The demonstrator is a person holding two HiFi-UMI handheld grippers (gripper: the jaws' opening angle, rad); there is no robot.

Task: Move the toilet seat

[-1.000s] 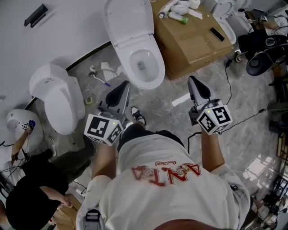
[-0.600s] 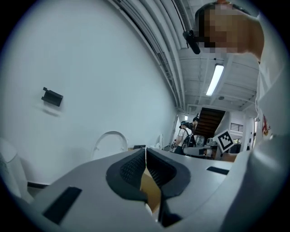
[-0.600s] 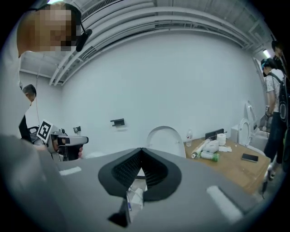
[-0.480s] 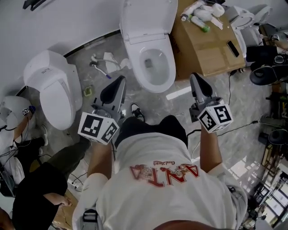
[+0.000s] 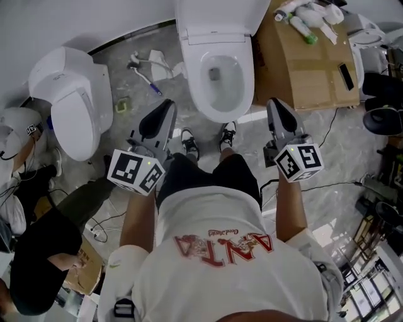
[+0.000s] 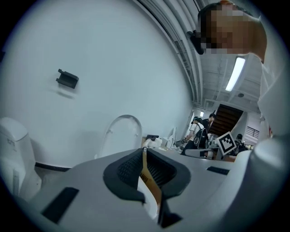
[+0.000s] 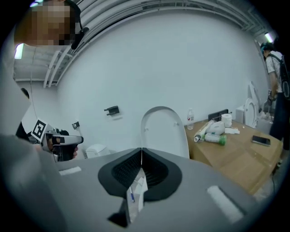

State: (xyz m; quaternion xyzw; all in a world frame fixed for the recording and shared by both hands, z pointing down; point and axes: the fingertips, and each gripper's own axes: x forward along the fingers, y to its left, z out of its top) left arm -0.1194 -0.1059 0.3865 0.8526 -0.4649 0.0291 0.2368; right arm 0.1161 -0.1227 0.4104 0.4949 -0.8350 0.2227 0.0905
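We see a pale wall (image 5: 75, 19) & a grey marbled floor (image 5: 352, 207) filling most of the head view. Our white T-shirt (image 5: 214, 214) carries red print, upside down from here, reading "ANTA". The small script next to it is too fine to read.

The toilet (image 5: 214, 41) stands top centre, backed to the wall, w/ its lid (image 5: 220, 16) upright. The toilet seat (image 5: 217, 113), as far as we can tell, lies flat on the bowl rim. A second toilet (image 5: 75, 107), lid down, sits well to its left. A cardboard box (image 5: 302, 69) stands just beside the first toilet's right flank, w/ tubes & bottles (image 5: 308, 16) at its far end and a black handset (image 5: 346, 75) nearer us. A person in black (image 5: 38, 264) is at bottom left.

The left gripper (image 5: 167, 104) & right gripper (image 5: 274, 102) point toward the toilet, one each side of the bowl front, both apart from it. The left gripper view shows its fingers (image 6: 127, 170) clenched tip to tip w/ nothing btwn them. The right gripper view shows the same for its fingers (image 7: 122, 170). The marker cube (image 5: 135, 171) on each carries black & white square codes, no readable text.

Our shoes (image 5: 189, 146) stand just in front of the bowl, btwn the two grippers. Cables (image 5: 327, 129) trail over the floor at right. A small brush (image 5: 143, 78) lies on the floor left of the toilet. A black bracket (image 7: 111, 110) hangs on the wall.
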